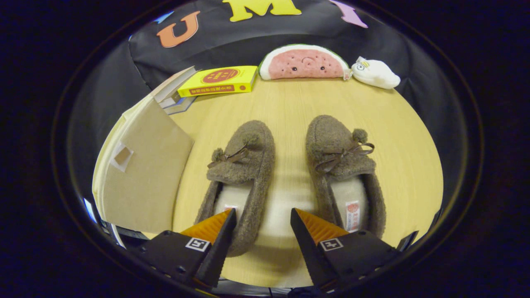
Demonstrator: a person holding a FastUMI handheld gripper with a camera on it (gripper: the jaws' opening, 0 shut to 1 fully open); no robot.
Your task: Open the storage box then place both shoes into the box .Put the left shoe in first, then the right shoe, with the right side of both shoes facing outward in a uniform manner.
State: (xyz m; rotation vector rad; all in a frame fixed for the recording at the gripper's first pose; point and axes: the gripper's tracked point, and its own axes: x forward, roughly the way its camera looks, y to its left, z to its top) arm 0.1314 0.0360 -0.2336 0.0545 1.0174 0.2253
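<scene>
Two brown fuzzy slippers with bows and pompoms lie side by side on the round wooden table (290, 99), toes pointing away from me. The left shoe (242, 174) has its heel just ahead of my left finger; the right shoe (343, 174) has its heel beside my right finger. My gripper (263, 217) is open, hovering above the gap between the two heels with nothing held. The beige storage box (140, 174) stands to the left of the left shoe, its lid closed, a small handle cut-out on its face.
A yellow book (219, 80) rests on other books behind the box. A watermelon-slice plush (304, 62) and a white plush toy (374, 72) sit along the table's far edge against the black wall. Bare tabletop lies beyond the shoes' toes.
</scene>
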